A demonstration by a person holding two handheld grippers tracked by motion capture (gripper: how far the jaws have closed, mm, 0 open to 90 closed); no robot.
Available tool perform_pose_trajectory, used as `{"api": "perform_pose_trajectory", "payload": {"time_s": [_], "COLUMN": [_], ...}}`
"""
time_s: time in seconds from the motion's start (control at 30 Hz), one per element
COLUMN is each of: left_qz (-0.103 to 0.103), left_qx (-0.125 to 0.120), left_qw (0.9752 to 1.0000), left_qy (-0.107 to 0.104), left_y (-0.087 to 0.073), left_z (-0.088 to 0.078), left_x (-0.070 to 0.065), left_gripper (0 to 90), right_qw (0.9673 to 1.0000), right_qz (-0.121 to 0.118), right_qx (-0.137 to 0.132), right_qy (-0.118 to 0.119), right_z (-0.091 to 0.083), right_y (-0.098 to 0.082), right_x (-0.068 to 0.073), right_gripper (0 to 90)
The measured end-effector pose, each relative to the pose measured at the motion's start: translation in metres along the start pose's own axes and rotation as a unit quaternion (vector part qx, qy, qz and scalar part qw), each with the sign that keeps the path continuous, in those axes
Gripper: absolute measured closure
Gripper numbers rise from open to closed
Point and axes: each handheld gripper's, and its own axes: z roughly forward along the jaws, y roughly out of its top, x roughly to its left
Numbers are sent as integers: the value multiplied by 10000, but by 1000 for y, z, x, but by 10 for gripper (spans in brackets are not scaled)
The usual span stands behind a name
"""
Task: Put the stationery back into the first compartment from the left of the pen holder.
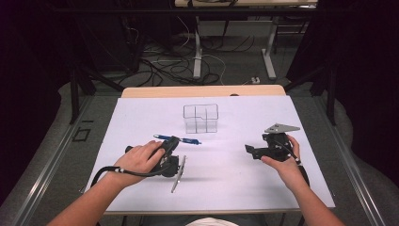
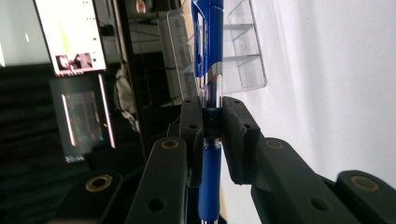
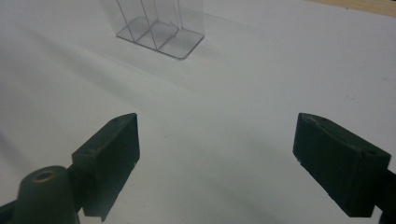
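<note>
The white table surface (image 1: 221,183) carries a clear compartmented holder (image 1: 201,118) toward its far middle, with the person's two grippers nearer the front edge on either side. The left gripper (image 2: 212,122) has its jaws clamped narrow on a blue pen (image 2: 208,56), gripped across the barrel near mid-length; in the high view the pen (image 1: 188,140) lies about level just above the table, its long axis running left to right, just in front of the holder. The right gripper (image 3: 215,158) hangs over bare table with jaws wide apart and nothing between them, its line of sight toward the holder (image 3: 159,35).
</note>
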Motion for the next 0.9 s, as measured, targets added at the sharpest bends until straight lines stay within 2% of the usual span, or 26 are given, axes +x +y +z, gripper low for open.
{"api": "perform_pose_trajectory", "payload": {"time_s": [0.07, 0.17, 0.2, 0.3, 0.4, 0.5, 0.57, 0.63, 0.7, 0.8, 0.83, 0.87, 0.9], "left_qz": [82, 378, 381, 719, 827, 852, 898, 957, 952, 1037, 861, 908, 1076], "left_qx": [-35, -10, -82, -109, -165, -163, -189, -268, -241, -300, -269, -287, -322], "left_qw": [9999, 9992, 9992, 9973, 9963, 9962, 9958, 9950, 9951, 9941, 9959, 9954, 9936], "left_qy": [74, 99, 123, 74, 145, 112, 53, 124, 80, 98, 102, 111, 82], "left_y": [3, 7, 9, 13, 15, 17, 18, 20, 22, 24, 23, 24, 25], "left_z": [-2, -5, -5, -6, -6, -7, -7, -7, -7, -6, -7, -7, -6], "left_x": [-2, -2, -3, -1, -1, -1, -2, -3, -5, -6, -9, -8, -7], "left_gripper": [793, 793, 793, 793, 793, 793, 792, 793, 793, 793, 793, 793, 792], "right_qw": [9999, 9997, 9994, 9984, 9970, 9949, 9932, 9908, 9881, 9836, 9820, 9807, 9783], "right_qz": [-103, -208, -305, -509, -633, -811, -914, -1041, -1173, -1364, -1445, -1483, -1563], "right_qx": [-21, 16, 15, 72, 156, 269, 310, 385, 489, 644, 696, 735, 810], "right_qy": [41, 127, 148, 230, 426, 541, 648, 776, 864, 985, 996, 1041, 1095], "right_z": [0, -1, 0, 1, 0, -1, -2, -2, -3, -3, -3, -2, -1], "right_y": [2, 8, 10, 16, 24, 34, 40, 48, 56, 67, 71, 74, 77], "right_x": [1, 5, 7, 11, 17, 23, 26, 31, 36, 45, 49, 53, 56], "right_gripper": [145, 151, 156, 178, 213, 247, 280, 315, 333, 351, 358, 362, 366]}}
